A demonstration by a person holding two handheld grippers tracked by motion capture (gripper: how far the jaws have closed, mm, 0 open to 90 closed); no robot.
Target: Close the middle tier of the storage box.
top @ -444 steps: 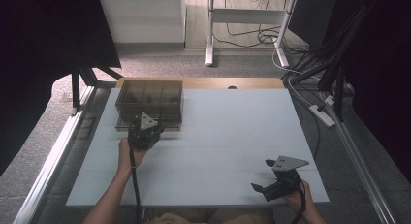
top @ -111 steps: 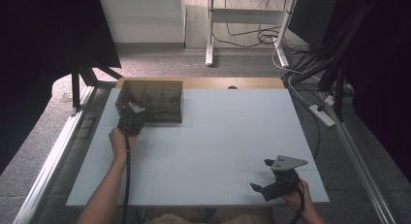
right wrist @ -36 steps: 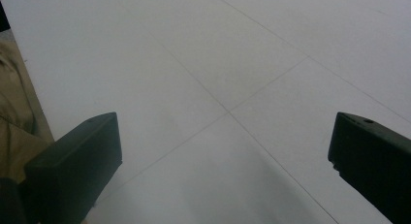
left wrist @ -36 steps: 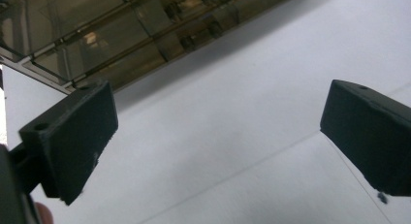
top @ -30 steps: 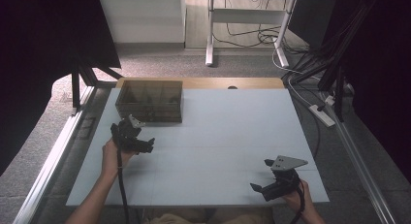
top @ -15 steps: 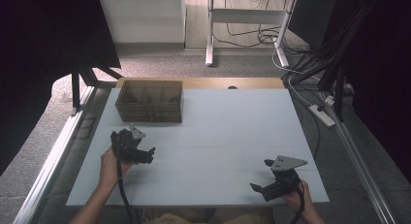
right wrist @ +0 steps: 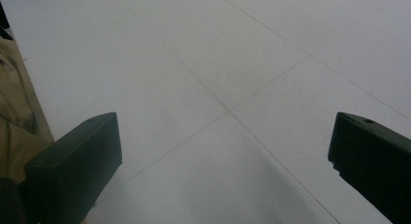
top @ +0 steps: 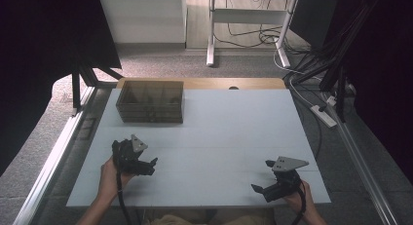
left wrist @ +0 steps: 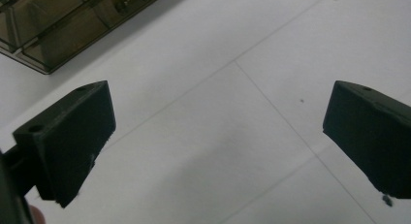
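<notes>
1. Hovering low over the near-left part of the worktop (top: 214, 132), the left tongs (top: 146, 165) stand wide, with nothing between the jaws; the left gripper view shows bare white surface in the gap.
2. The right tongs (top: 259, 190) sit near the front-right corner, also wide and empty, pointing across the worktop toward the left.
3. The box (top: 150, 101), a smoky clear case with compartments, stands at the far-left part of the worktop, well apart from both tongs. Its corner shows at the top left of the left gripper view (left wrist: 53, 30); something small lies in one compartment, too blurred to name.
4. Judged from this, the step in hand is a pause or reset between actions on the box: neither tool holds or touches anything.
5. If the box is worked next, the left tongs are the nearer pair. They would need to go forward and square up to the box's near wall or lid, jaws kept wide until they straddle the part to be gripped.
6. Room is plentiful: the whole middle and right of the worktop lie bare.
7. Edges to mind: the left tongs are near the left edge, beside a metal rail (top: 53, 161), and the right tongs are close to the front edge.
</notes>
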